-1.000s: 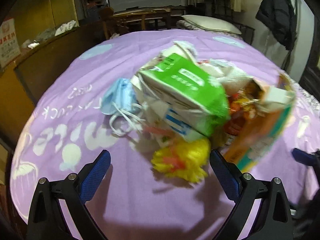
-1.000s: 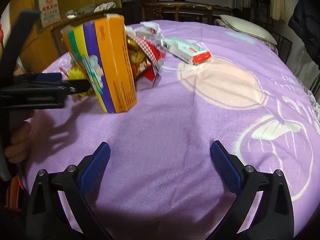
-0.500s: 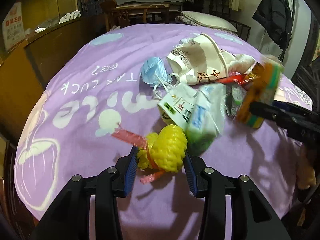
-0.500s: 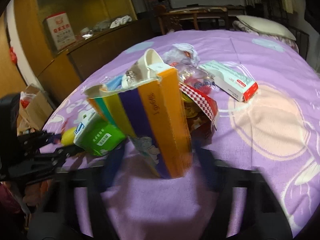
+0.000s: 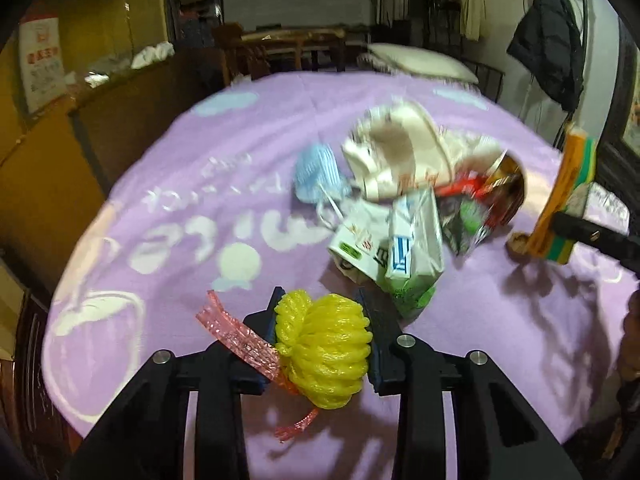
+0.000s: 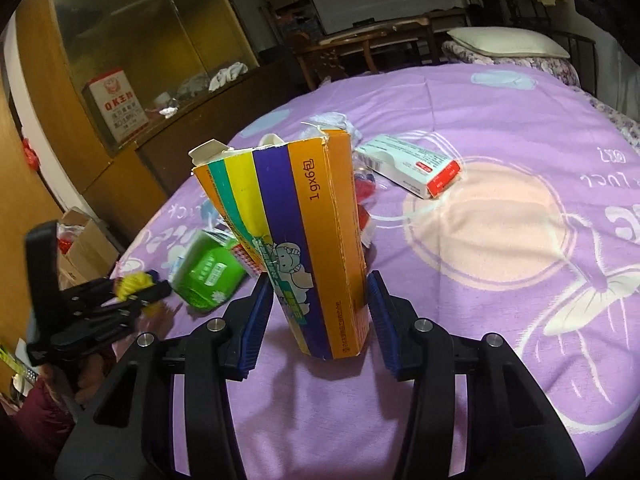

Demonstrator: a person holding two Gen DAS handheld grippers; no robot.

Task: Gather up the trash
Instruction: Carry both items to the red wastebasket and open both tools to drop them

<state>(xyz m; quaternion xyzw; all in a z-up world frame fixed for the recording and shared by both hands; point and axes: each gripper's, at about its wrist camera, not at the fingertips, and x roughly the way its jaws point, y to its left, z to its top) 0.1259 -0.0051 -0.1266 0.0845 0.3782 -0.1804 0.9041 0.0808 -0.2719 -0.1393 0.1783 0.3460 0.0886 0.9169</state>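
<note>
A purple bedspread point(image 6: 480, 360) printed with "smile" covers the bed. The left gripper point(image 5: 322, 330) has just closed on a yellow mesh bundle point(image 5: 324, 348) near the bed's front edge. The right gripper point(image 6: 320, 312) is clamped on an orange striped carton point(image 6: 304, 240) marked "1g×6", beside the trash pile point(image 5: 404, 200).

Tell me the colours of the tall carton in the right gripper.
Orange carton with purple, yellow and teal stripes; clearest in the right wrist view.
</note>
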